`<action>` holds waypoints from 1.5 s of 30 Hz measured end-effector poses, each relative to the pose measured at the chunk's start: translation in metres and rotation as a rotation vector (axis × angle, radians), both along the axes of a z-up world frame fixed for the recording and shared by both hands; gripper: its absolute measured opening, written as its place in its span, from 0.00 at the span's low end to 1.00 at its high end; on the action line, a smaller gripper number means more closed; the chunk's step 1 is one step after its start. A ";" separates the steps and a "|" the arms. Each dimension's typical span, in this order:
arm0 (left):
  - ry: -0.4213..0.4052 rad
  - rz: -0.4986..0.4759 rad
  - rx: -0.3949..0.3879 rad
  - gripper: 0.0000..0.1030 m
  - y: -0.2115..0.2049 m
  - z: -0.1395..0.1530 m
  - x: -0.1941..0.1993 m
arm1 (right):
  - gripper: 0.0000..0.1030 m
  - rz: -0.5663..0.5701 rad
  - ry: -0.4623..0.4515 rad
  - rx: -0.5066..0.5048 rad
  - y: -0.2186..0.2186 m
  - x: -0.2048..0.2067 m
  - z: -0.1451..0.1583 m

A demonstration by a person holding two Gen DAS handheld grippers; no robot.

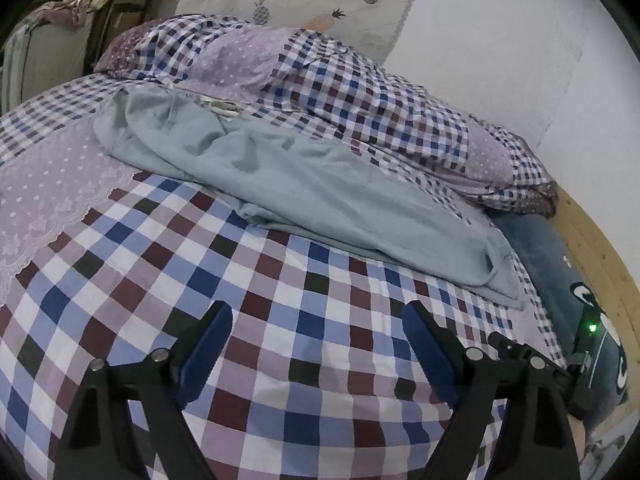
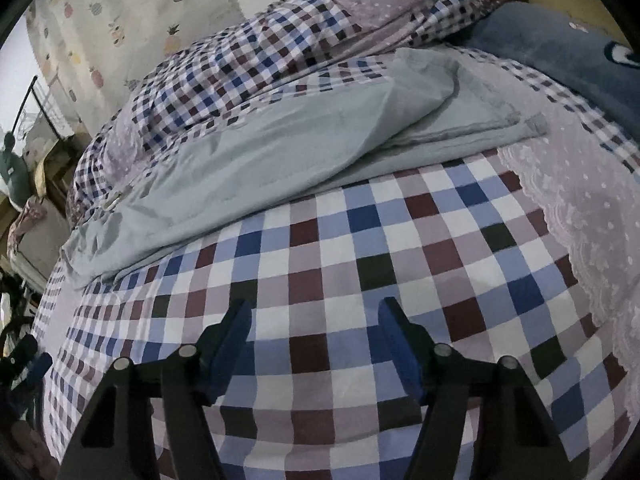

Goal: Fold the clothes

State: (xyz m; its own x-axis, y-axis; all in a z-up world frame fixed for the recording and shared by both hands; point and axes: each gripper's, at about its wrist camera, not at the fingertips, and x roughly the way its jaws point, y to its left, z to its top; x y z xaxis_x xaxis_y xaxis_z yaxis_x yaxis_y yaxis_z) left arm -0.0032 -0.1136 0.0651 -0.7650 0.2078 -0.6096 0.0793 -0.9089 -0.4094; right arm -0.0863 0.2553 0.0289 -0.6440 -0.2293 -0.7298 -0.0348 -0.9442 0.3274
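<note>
Hovering released, left tool [image 1: 316, 320] and right tool [image 2: 316, 316] face the grey garment [image 1: 304, 188] at 12 o'clock, ready to grab.

— Any writing you can read here — a label, a brand, a number?

— None that is legible. The dark blue plush cushion [image 1: 560, 280] just beside the pale grey-green rumpled garment [image 1: 304, 188] bears white shapes, but they make no readable letters. The cream wall hanging [image 2: 120, 20] beyond the garment carries only pineapple pictures — no words.

— And on the garment itself?

— No print or tag that I can make out.
</note>
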 end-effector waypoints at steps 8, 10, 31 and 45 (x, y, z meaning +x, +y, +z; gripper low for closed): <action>-0.002 0.012 0.011 0.87 -0.002 0.000 -0.001 | 0.68 -0.011 0.000 -0.031 0.010 -0.006 -0.002; -0.005 0.013 0.016 0.87 -0.003 -0.001 -0.001 | 0.68 -0.009 0.006 -0.027 0.011 -0.009 -0.001; -0.017 0.046 -0.077 0.87 -0.008 -0.007 -0.007 | 0.68 -0.039 0.012 -0.108 0.030 -0.092 -0.002; -0.047 0.038 -0.086 0.87 -0.011 -0.016 -0.012 | 0.70 -0.063 -0.019 -0.233 0.029 -0.133 -0.022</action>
